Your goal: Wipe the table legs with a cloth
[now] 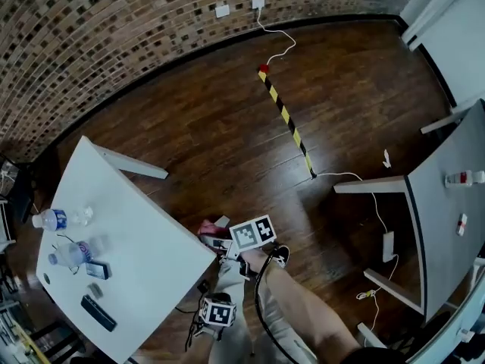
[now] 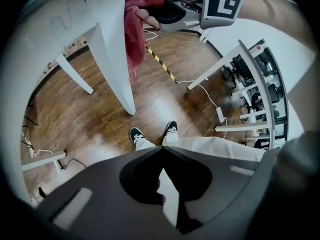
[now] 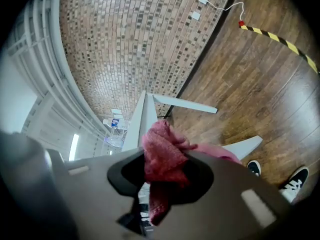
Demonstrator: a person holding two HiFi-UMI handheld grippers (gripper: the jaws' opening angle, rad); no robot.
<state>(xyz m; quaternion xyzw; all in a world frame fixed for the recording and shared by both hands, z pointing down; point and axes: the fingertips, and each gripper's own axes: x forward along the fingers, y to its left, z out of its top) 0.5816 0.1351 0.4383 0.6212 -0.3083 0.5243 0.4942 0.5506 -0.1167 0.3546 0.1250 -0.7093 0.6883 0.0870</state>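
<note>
Office-style workroom, viewed through my rig

I see a white table (image 1: 151, 233) on dark wood flooring (image 1: 212, 135), a brick wall (image 1: 114, 36) with sockets (image 1: 222, 10), a black-and-yellow striped strip (image 1: 286, 118) across the floor, and stocked shelving (image 2: 257, 84) beyond.

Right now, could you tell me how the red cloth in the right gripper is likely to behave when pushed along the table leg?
The red cloth is probably floppy: it bunches in the right gripper and a tail hangs loose. It looks light and coarsely woven, so it would likely drag and fold against the table leg rather than slide.
</note>
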